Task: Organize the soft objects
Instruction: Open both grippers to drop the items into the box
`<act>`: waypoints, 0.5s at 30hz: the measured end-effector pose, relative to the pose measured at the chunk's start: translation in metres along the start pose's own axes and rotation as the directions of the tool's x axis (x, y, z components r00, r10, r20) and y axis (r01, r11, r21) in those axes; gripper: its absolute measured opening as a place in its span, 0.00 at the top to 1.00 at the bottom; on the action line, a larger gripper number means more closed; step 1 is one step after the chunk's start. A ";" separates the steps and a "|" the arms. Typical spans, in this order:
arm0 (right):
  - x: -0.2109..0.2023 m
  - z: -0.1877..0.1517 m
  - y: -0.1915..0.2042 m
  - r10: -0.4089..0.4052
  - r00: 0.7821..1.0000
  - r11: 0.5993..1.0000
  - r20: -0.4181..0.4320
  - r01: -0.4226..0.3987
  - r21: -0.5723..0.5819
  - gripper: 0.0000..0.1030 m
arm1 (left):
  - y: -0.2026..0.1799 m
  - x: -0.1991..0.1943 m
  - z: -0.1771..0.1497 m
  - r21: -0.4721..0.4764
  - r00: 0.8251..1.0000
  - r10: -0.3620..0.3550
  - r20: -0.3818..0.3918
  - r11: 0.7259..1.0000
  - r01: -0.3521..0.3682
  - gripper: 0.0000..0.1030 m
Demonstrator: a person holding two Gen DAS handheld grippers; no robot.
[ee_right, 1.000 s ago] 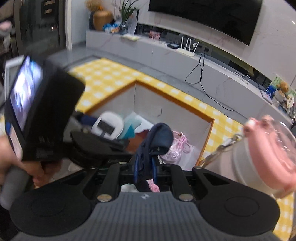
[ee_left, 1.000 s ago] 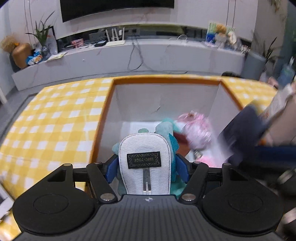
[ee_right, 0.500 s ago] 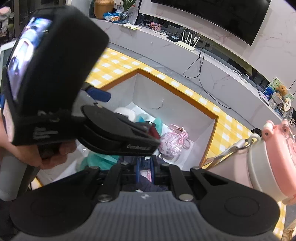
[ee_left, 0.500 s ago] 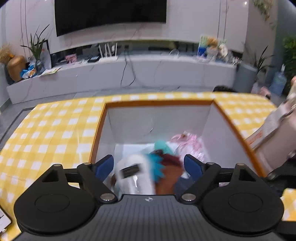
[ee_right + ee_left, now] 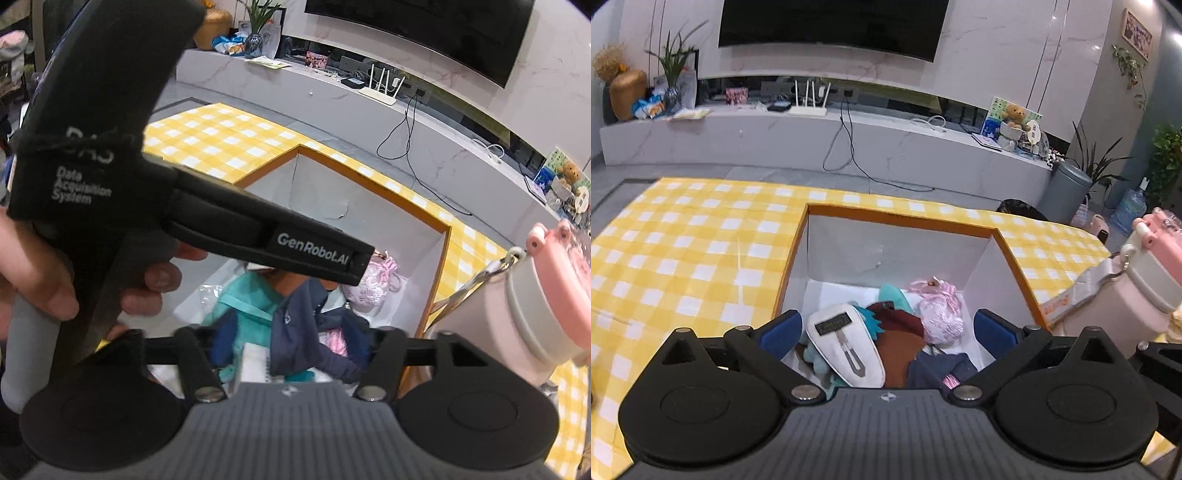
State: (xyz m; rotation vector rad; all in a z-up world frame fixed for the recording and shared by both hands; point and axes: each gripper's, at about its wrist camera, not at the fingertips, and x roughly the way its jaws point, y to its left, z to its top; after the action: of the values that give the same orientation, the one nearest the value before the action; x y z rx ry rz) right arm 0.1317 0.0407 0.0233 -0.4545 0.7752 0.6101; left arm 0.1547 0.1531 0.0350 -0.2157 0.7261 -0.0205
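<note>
Two hand-held grippers hang over an orange-rimmed white box (image 5: 798, 258) set on a yellow checked tablecloth (image 5: 683, 258), where a pile of soft things has gathered. Seen from the left wrist, the left gripper (image 5: 886, 328) stands with its jaws wide apart and nothing between the blue pads; below it in the box lie a white padded pouch (image 5: 846, 343) with a dark label, a teal plush toy (image 5: 875, 321), a brown cloth (image 5: 901, 343) and, toward the box's far right corner, a pink drawstring bag (image 5: 940, 314). From the right wrist, the right gripper (image 5: 291, 341) has its jaws opening, with a navy cloth (image 5: 291, 332) draped between them over the box's near side; its pads no longer appear to press on the fabric, so the cloth looks released or all but released. A person's hand (image 5: 48, 280) grips the handle of the left device on the box's left. A pink and white bottle (image 5: 1145, 280) stands just outside the box's right wall. Judging by the empty tablecloth in view, most of the sorting appears done; any items left lie outside these views.
</note>
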 end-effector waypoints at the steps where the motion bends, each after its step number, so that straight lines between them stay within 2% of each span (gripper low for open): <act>1: 0.000 0.000 0.000 -0.003 1.000 1.000 0.004 0.003 0.011 0.26 | 0.001 -0.001 0.000 -0.006 1.000 -0.002 -0.003 1.000 0.002 0.00; 2: -0.001 -0.001 0.000 -0.006 1.000 1.000 0.006 0.006 0.021 0.18 | 0.003 -0.003 0.001 -0.014 1.000 0.010 0.006 1.000 -0.010 0.00; 4: -0.004 -0.003 -0.001 0.010 1.000 0.999 0.010 -0.010 0.044 0.11 | 0.004 -0.008 0.001 -0.020 0.999 0.036 0.029 0.999 -0.036 0.00; 5: -0.007 -0.005 -0.001 0.019 1.000 0.998 0.017 -0.020 0.056 0.10 | 0.005 -0.011 0.002 -0.016 0.999 0.035 0.025 0.999 -0.034 0.00; 10: -0.024 -0.015 -0.008 0.043 0.998 0.994 0.044 -0.047 0.096 0.08 | 0.006 -0.028 0.000 -0.030 0.997 -0.069 0.038 0.997 0.070 0.00; 12: -0.035 -0.022 -0.011 0.039 0.997 0.992 0.060 -0.045 0.118 0.06 | -0.002 -0.035 -0.003 0.009 0.996 -0.071 0.050 0.997 0.071 0.00; 15: -0.048 -0.034 -0.017 0.015 0.997 0.991 0.081 -0.026 0.134 0.05 | -0.019 -0.043 -0.007 0.063 0.998 -0.038 0.049 0.997 0.035 0.00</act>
State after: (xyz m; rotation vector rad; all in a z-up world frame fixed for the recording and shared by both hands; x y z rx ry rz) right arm 0.0989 -0.0082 0.0412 -0.2962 0.7412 0.5876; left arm 0.1190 0.1373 0.0619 -0.1695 0.6704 -0.0723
